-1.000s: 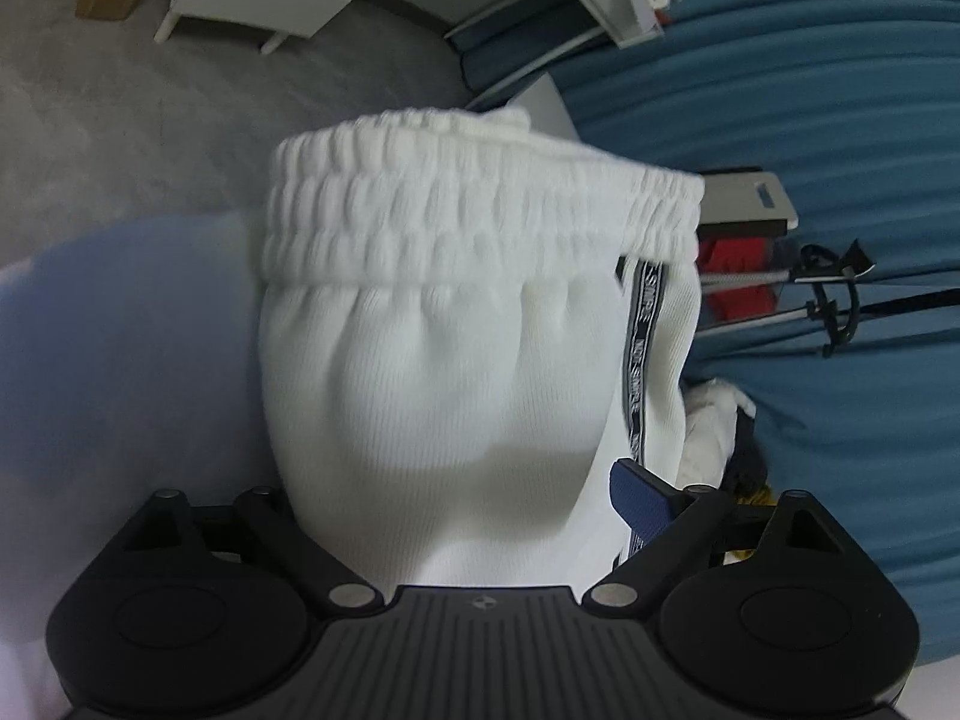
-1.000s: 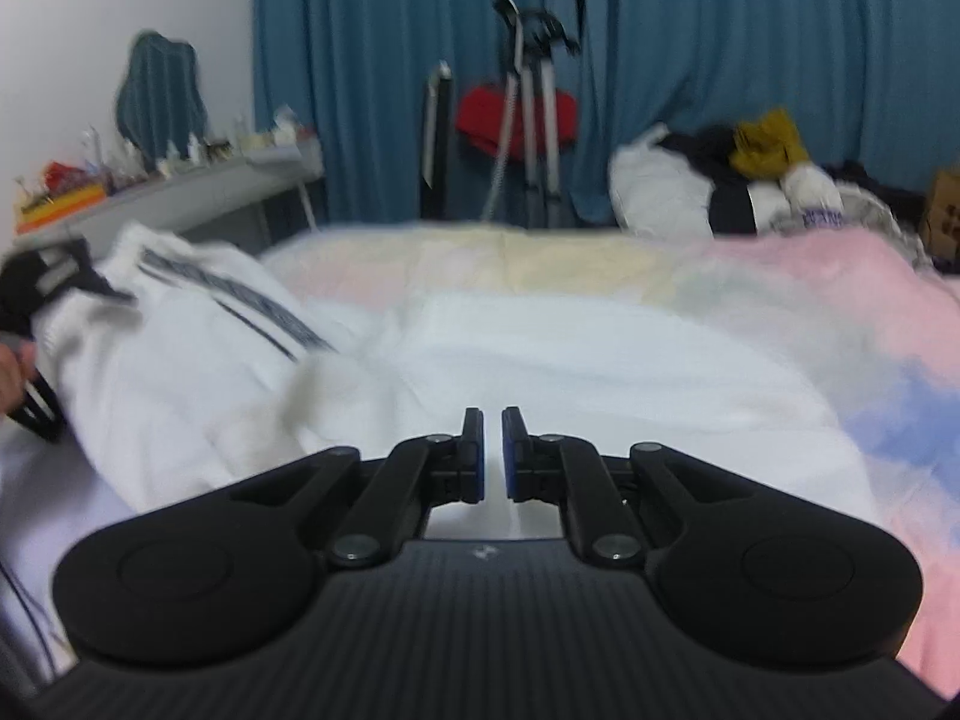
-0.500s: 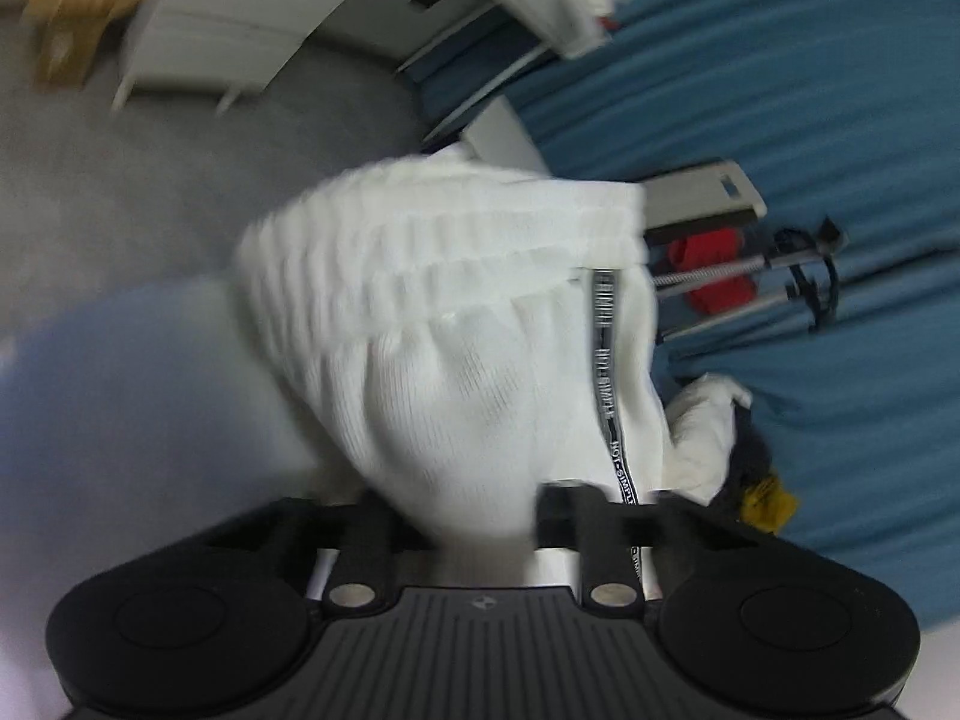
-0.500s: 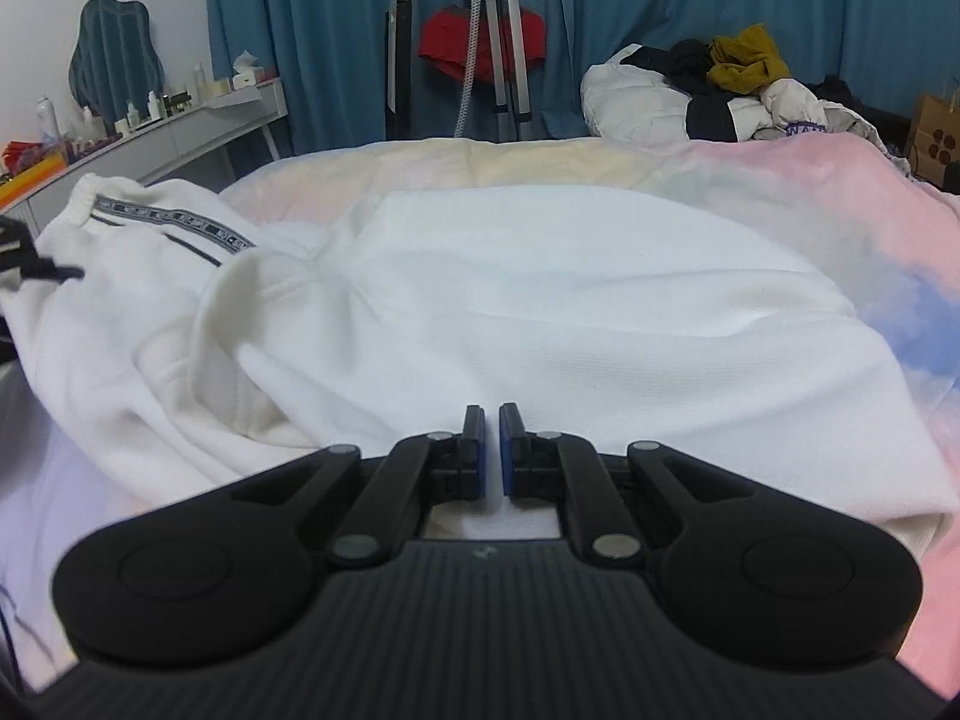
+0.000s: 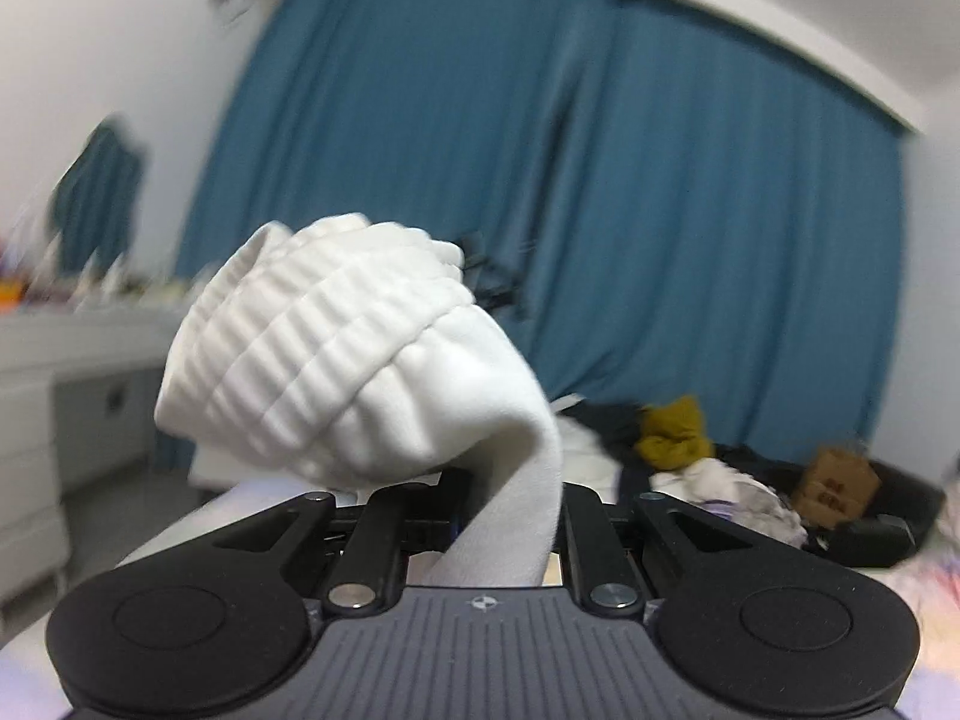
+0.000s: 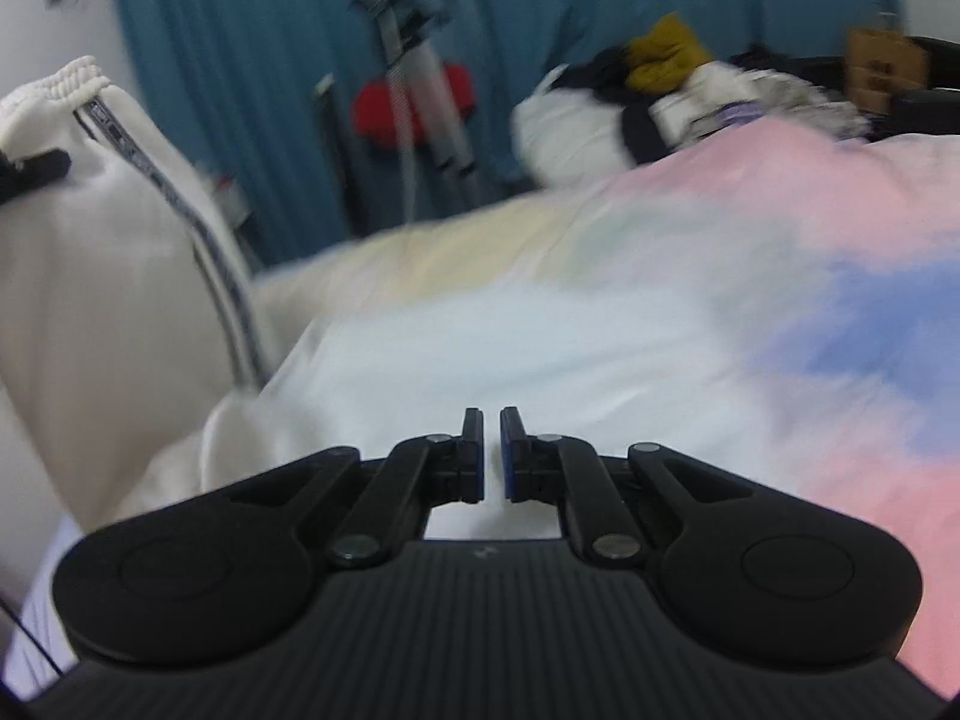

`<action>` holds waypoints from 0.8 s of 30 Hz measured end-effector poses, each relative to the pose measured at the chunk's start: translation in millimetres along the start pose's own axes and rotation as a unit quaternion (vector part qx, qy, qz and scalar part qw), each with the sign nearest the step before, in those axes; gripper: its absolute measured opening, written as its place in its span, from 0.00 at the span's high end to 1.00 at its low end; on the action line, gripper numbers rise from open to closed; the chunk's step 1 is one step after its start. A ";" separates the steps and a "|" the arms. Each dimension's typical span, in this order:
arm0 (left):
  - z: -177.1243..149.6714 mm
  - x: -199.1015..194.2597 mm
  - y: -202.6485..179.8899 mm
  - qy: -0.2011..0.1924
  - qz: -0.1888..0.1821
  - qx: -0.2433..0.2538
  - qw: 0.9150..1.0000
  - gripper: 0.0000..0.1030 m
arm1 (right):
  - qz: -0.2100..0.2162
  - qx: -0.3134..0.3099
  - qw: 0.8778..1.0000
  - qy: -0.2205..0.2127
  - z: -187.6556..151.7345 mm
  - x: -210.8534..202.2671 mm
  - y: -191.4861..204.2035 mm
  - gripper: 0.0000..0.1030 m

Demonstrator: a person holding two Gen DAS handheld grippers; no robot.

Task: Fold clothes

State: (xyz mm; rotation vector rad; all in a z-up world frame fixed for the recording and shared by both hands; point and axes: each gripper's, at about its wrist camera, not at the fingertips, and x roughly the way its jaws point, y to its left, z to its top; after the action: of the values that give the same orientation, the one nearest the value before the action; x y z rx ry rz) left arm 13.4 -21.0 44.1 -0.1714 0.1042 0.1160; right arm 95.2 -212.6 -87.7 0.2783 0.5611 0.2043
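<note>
In the left wrist view a white desk [image 5: 66, 348] stands blurred at the left edge, before a blue curtain [image 5: 690, 228]. The left gripper [image 5: 510, 516] is clenched on white pants [image 5: 336, 360]: soft ribbed knit, the gathered elastic waistband bunched into a rounded lump above the fingers, one smooth fold running down between them. At the right lie a clothes pile [image 5: 672, 438] and a cardboard box [image 5: 837, 480].

In the right wrist view the pants [image 6: 102, 276] hang at the left, waistband up, long axis near upright, a dark patterned side stripe running down to the pastel bed [image 6: 780, 252]. A white garment [image 6: 510, 354] lies flat on it. The right gripper [image 6: 491, 456] is closed on nothing, its blue pads a sliver apart, above this cloth.
</note>
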 end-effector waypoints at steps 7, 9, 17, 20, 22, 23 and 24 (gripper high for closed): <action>-94.7 30.9 -133.4 0.047 -0.048 0.140 0.988 0.83 | -0.060 0.063 0.991 -0.098 42.6 -47.5 -79.7 0.92; -133.4 39.9 -156.9 0.091 -0.065 0.204 0.973 0.81 | -0.047 0.098 0.989 -0.096 45.5 -50.5 -103.1 0.92; -178.4 26.6 -185.7 0.111 -0.095 0.344 0.928 0.60 | 0.041 0.183 0.982 -0.030 33.1 -22.4 -136.7 0.91; -173.2 4.2 -170.4 0.114 -0.106 0.380 0.912 0.29 | 0.063 0.180 0.982 -0.018 32.8 -18.2 -130.9 0.91; -167.2 -10.2 -151.5 0.119 -0.115 0.391 0.906 0.23 | 0.080 0.184 0.980 -0.010 33.7 -16.6 -129.6 0.91; -163.1 -9.4 -136.0 0.127 -0.119 0.397 0.901 0.23 | 0.089 0.189 0.978 -0.007 34.7 -16.4 -130.2 0.91; -160.0 -6.8 -127.2 0.136 -0.120 0.404 0.896 0.23 | 0.097 0.195 0.976 -0.003 36.8 -16.8 -132.5 0.91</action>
State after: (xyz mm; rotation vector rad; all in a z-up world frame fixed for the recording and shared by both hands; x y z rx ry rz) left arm 7.4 -174.4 -91.1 0.6379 0.4000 -0.2056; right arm 116.7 -349.4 -91.1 0.7163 0.5655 0.2808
